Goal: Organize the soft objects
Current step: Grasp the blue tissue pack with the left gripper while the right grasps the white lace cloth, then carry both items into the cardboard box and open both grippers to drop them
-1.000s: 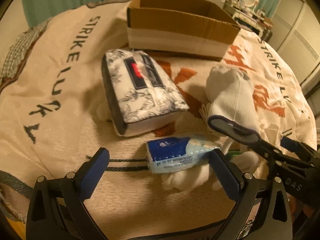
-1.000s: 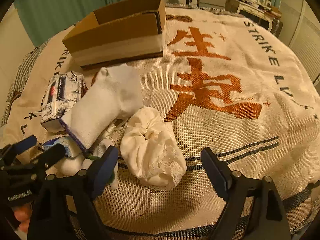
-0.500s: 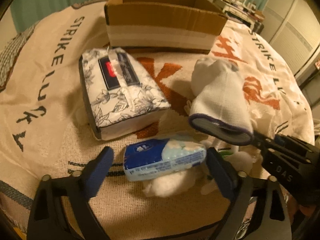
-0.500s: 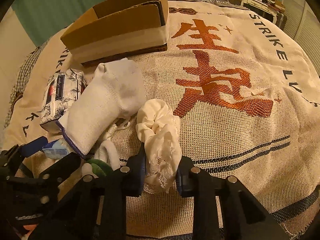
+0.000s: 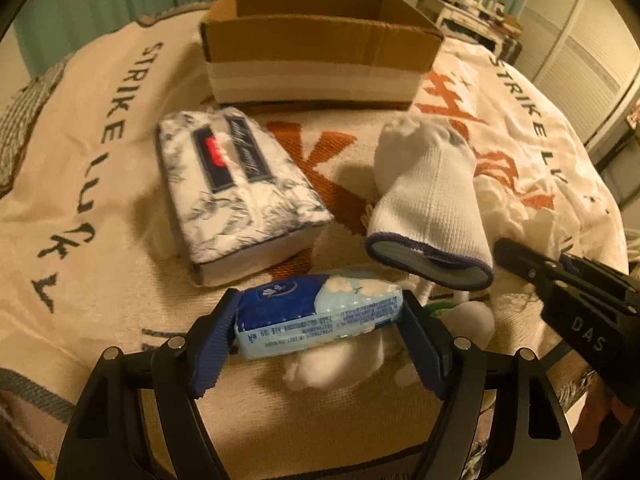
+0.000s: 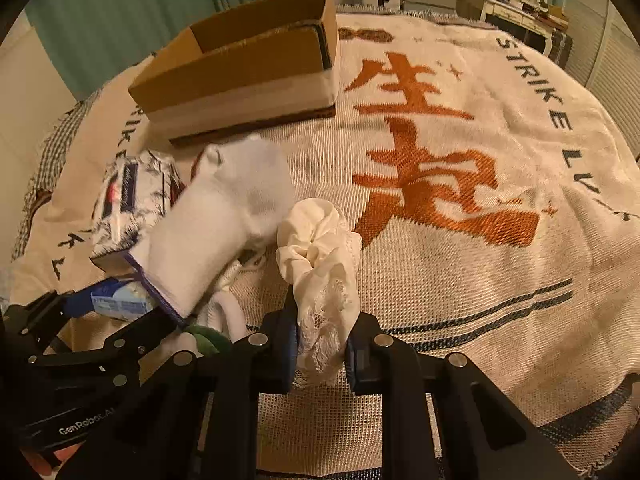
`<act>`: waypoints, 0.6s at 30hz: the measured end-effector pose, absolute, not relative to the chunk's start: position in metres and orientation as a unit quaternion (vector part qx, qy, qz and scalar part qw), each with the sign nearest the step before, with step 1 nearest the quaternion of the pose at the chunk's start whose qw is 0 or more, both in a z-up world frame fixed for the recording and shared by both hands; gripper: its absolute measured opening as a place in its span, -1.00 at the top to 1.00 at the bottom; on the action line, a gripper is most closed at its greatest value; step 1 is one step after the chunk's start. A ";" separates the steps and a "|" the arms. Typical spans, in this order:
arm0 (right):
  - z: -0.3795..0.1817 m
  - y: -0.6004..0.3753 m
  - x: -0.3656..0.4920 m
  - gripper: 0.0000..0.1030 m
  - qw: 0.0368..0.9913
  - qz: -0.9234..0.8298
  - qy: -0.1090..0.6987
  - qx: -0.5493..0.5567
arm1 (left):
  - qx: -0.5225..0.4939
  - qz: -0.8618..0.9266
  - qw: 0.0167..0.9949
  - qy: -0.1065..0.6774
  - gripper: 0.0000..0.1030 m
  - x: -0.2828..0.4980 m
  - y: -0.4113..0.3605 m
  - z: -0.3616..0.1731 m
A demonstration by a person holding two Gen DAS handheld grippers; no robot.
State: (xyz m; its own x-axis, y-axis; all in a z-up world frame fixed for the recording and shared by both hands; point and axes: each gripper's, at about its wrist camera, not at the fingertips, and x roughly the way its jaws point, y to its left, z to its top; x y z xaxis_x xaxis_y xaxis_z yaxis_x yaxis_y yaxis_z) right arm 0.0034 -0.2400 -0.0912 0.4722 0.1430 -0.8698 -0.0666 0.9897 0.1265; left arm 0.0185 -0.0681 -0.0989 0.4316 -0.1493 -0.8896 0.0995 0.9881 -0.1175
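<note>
My left gripper (image 5: pixel 320 316) clamps the blue tissue pack (image 5: pixel 318 315); my right gripper (image 6: pixel 322 346) pinches the lacy white cloth (image 6: pixel 324 268), near the cardboard box (image 6: pixel 244 80).

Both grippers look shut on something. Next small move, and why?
Probably lift both straight up, then carry toward the box. The left gripper pinches the tissue pack at both ends, and the right gripper is clamped on the lace cloth. The box is open beyond them.
</note>
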 end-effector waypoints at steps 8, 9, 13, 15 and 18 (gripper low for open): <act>-0.055 -0.233 -0.020 0.66 0.877 0.071 0.474 0.037 | -0.070 -0.068 0.861 0.499 -0.48 -0.002 -0.046 -0.059; -0.049 -0.232 -0.022 0.66 0.880 0.073 0.469 0.038 | -0.071 -0.069 0.865 0.491 -0.48 -0.005 -0.044 -0.051; -0.014 -0.225 -0.029 0.66 0.894 0.091 0.437 0.036 | -0.079 -0.079 0.889 0.445 -0.48 -0.009 -0.037 -0.014; -0.001 -0.220 -0.029 0.66 0.899 0.101 0.425 0.035 | -0.076 -0.082 0.898 0.425 -0.48 -0.007 -0.035 0.002; 0.025 -0.208 -0.028 0.66 0.911 0.116 0.396 0.010 | -0.064 -0.086 0.915 0.390 -0.48 0.001 -0.034 0.027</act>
